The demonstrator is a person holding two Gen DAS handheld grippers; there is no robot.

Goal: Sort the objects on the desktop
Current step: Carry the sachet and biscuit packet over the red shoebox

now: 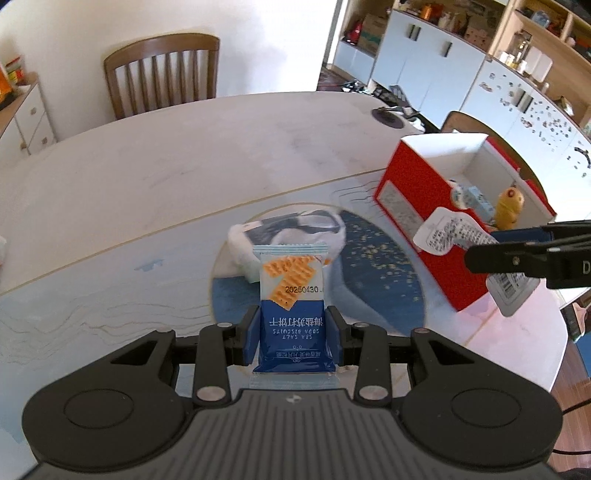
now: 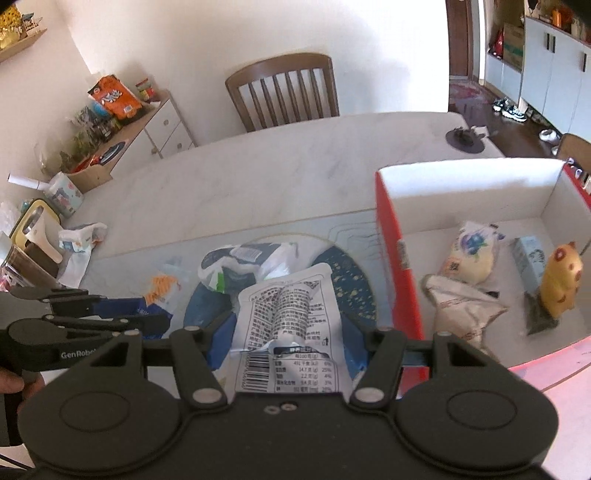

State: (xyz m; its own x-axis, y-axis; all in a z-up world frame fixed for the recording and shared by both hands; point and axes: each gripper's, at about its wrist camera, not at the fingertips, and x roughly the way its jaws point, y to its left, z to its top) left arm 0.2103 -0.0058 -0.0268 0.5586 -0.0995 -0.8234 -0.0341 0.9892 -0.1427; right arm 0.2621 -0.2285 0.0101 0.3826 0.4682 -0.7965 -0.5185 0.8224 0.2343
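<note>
Biscuit packet (image 1: 293, 295) — blue-white, orange crackers printed, held upright.

Ahead of my tools I'm seeing a pale marble table (image 1: 155, 155) stretching away to a wooden slat-back chair (image 1: 162, 70) standing against a plain white wall (image 2: 221, 33). Off to my forward right, white cabinets (image 1: 428, 62) are running under open shelves, and daylight is washing over a low drawer unit (image 2: 162, 125) on my left.
</note>
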